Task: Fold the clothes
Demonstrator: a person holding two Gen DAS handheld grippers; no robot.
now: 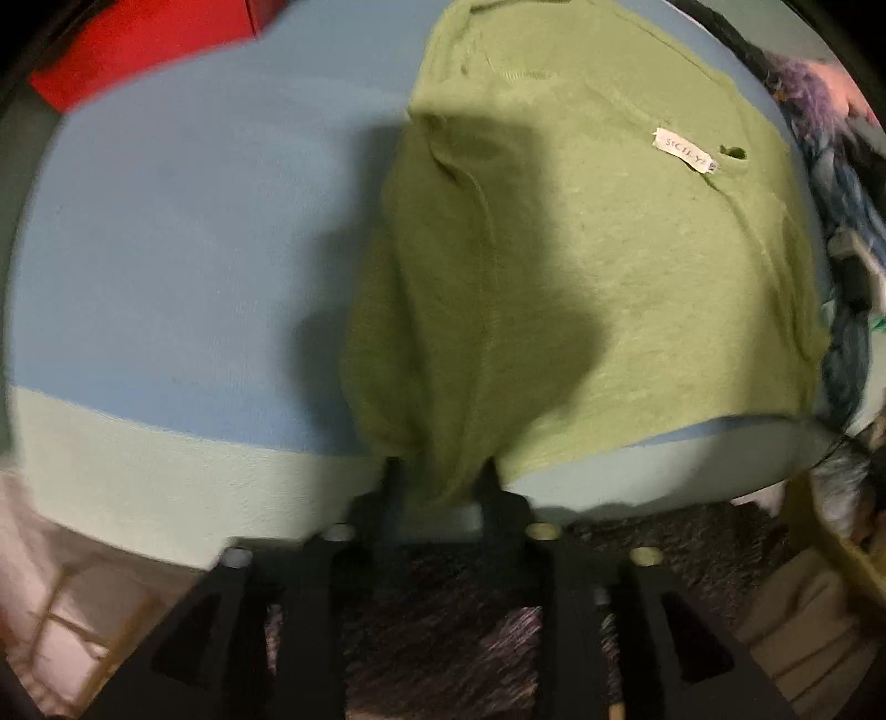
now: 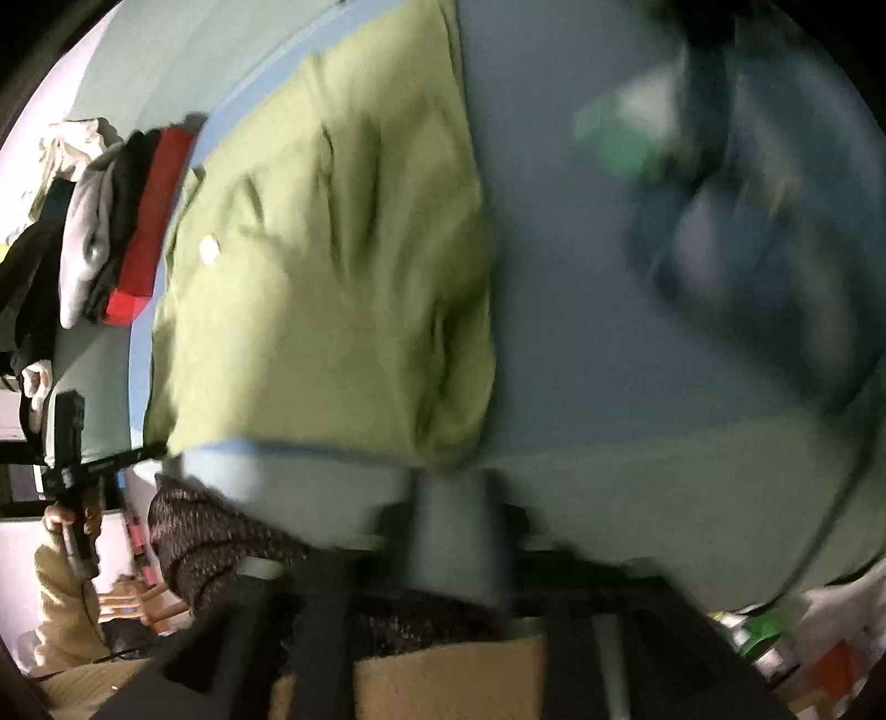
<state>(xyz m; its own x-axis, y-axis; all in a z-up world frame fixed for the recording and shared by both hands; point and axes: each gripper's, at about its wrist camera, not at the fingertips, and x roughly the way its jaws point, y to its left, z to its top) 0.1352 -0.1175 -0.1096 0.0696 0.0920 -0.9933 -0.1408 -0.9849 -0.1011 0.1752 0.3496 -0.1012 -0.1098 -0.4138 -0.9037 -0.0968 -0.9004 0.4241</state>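
A light green garment (image 1: pixel 581 266) lies on a blue sheet (image 1: pixel 183 266), with a white label (image 1: pixel 684 150) showing on it. My left gripper (image 1: pixel 440 482) is shut on the garment's near left corner, which bunches up between the fingers. In the right wrist view the same garment (image 2: pixel 332 277) lies left of centre. My right gripper (image 2: pixel 454 487) sits at its near right corner, and the cloth hangs down to the fingertips. That view is blurred, so I cannot tell whether the jaws hold the cloth.
A red box (image 1: pixel 138 50) sits at the far left of the sheet. A pile of blue and purple clothes (image 1: pixel 830 210) lies at the right edge. A stack of folded clothes (image 2: pixel 111 232) lies beyond the garment. A dark rug (image 1: pixel 443 609) lies below.
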